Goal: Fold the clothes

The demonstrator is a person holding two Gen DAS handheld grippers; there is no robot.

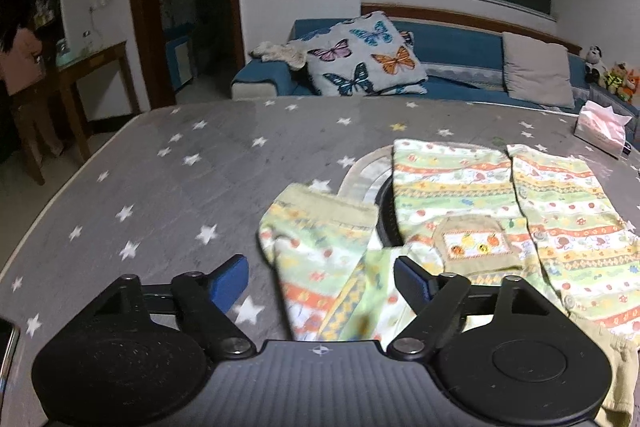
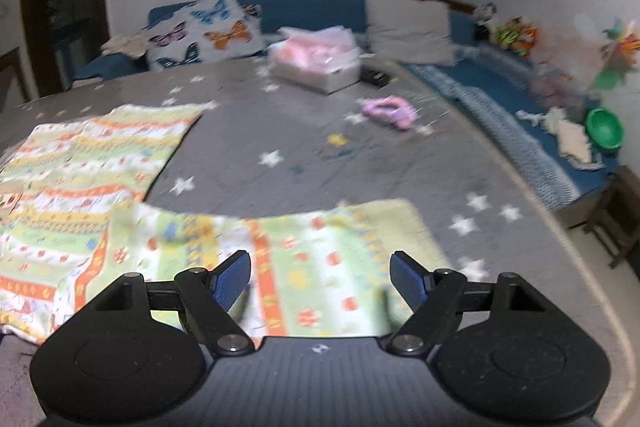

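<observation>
A small patterned shirt with green, orange and yellow stripes lies flat on the grey star-print tablecloth. Its left sleeve lies folded toward me. My left gripper is open and empty, just above that sleeve. In the right wrist view the shirt body lies at the left and its right sleeve stretches out in front. My right gripper is open and empty, hovering over that sleeve. The right wrist view is blurred.
A pink tissue box and a purple toy sit at the table's far side. A blue sofa with a butterfly cushion stands behind. A round black thing lies partly under the shirt. A phone edge shows at the left.
</observation>
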